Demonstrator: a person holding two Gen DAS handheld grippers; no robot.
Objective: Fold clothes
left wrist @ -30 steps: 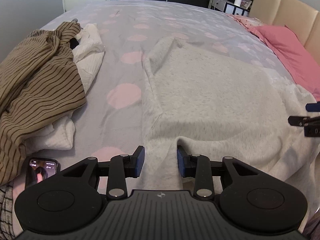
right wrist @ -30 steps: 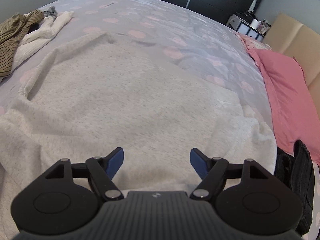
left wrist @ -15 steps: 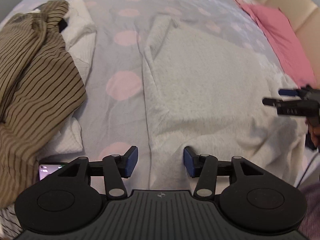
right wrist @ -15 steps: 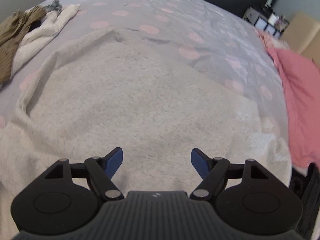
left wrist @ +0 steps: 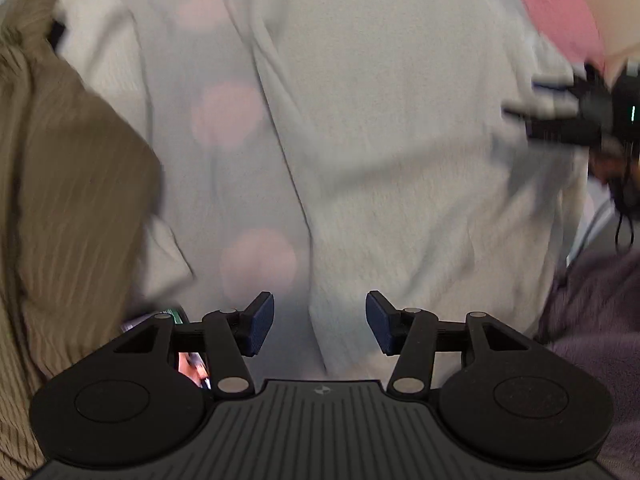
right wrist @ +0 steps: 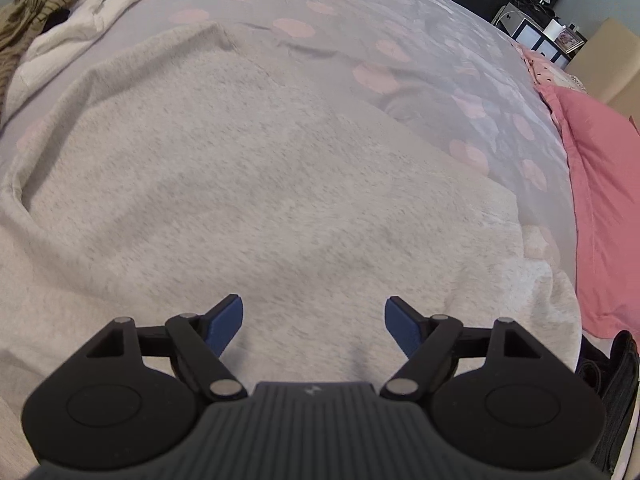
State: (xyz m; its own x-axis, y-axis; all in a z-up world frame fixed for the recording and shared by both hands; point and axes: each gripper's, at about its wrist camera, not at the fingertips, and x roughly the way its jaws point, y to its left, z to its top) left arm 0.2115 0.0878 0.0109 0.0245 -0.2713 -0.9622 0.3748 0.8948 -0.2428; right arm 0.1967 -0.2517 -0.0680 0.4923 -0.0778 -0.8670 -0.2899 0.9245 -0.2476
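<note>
1. The left gripper (left wrist: 319, 322) is pointing steeply down over the bed, its blue pads standing apart and pressing on nothing; under the gap a left edge of the sweater (left wrist: 420, 140) is lying on the sheet (left wrist: 224, 184).
2. The right gripper (right wrist: 313, 325) is hovering over the near part of the same sweater (right wrist: 248, 184), its jaws wide apart and opening, with only the cloth lying below them, not pinched.
3. In the blurred left view the right gripper (left wrist: 532, 110) is showing at the right edge, over the sweater's right side.
4. A phone (left wrist: 192, 364) with a lit screen is peeking out just behind the left gripper's left finger.
5. The sweater, pale grey and fuzzy, is lying spread flat across the middle of the bed, one sleeve curving along its left side toward the far end.
6. Left of it a brown striped garment (left wrist: 68, 184) is lying heaped, touching a white garment (left wrist: 108, 64) beneath it; both are sitting apart from the sweater, with bare sheet between.
7. Something black (right wrist: 612, 376) is hanging at the bed's near right corner, just beside the sweater's hem; what it is I cannot tell.
8. A pink pillow (right wrist: 600, 200) is lying along the right side of the bed.
9. The grey sheet with pink dots is stretching away beyond the sweater.
10. Farthest off, a small shelf unit (right wrist: 536, 32) is standing against the wall.
</note>
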